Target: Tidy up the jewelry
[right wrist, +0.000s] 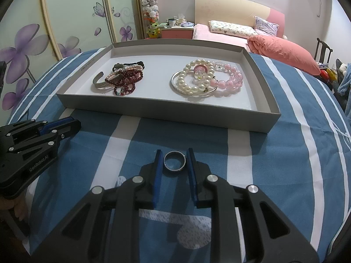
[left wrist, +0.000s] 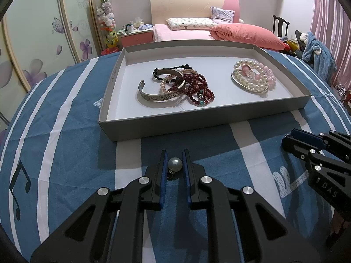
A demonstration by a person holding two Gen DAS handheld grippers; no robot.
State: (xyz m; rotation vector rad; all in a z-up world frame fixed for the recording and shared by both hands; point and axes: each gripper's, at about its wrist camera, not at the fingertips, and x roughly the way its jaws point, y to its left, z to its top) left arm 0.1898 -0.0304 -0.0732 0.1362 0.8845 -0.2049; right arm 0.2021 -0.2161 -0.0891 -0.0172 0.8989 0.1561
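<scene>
My left gripper (left wrist: 174,154) is shut on a pearl pendant (left wrist: 174,164) just above the blue striped cloth. My right gripper (right wrist: 174,153) is shut on a silver ring (right wrist: 174,164). A grey shallow tray (left wrist: 171,121) lies ahead of both. In it, on the left, is a heap of a silver cuff, dark red beads and black beads (left wrist: 182,85). On the right lie pearl and pink bead bracelets with a silver bangle (left wrist: 253,76). The tray (right wrist: 166,111) and both heaps (right wrist: 122,79) (right wrist: 206,79) also show in the right wrist view.
The right gripper shows at the right edge of the left wrist view (left wrist: 318,151); the left gripper shows at the left edge of the right wrist view (right wrist: 37,135). A bed with a pink quilt (left wrist: 245,34) stands behind the table.
</scene>
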